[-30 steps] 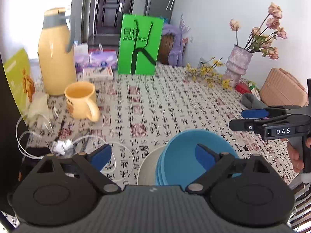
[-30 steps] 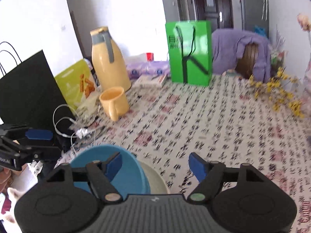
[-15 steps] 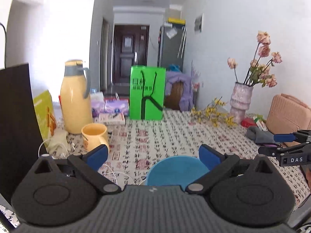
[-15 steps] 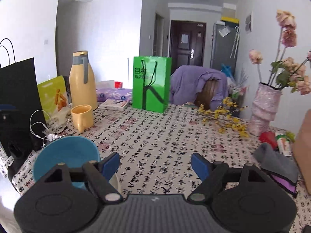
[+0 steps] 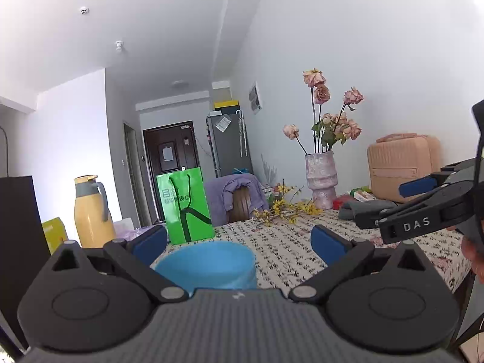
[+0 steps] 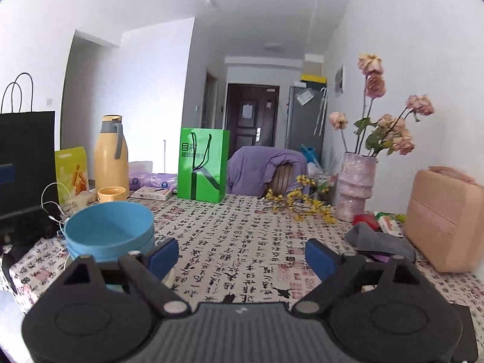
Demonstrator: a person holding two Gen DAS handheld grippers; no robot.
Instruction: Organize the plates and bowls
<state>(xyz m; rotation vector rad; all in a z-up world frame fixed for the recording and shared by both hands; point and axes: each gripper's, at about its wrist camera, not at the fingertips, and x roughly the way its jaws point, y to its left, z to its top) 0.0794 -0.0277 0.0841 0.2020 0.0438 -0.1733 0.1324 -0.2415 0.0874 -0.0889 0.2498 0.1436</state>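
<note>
Although both claws are near it, the stack of blue bowls (image 6: 109,236) stands untouched at the near left corner of the bench (image 6: 242,251), resting on what looks like a pale plate whose rim (image 6: 169,279) just peeks out beneath it. Seen from the right wrist, the right claw (image 6: 239,255) has its jaws opening with only patterned tablecloth between the blue pads; the bowls sit just left of its left finger. Seen from the left wrist, the left claw (image 5: 239,242) is spread wide, and the blue bowls (image 5: 208,264) lie between its fingers in the picture but beyond the pads, with nothing pressed. At least two bowls are nested, judging by the doubled rim line. They look like thin, stiff, matt plastic, so probably light, not very fragile, and a little slippery at the smooth wall; nested ones may lift together or stick. The rim seems the sensible place to take hold, one pad inside and one outside the wall, since the full width is too great for a squeeze across. The plate beneath, if ceramic, would be heavier and breakable, and may need steadying at its edge.
</note>
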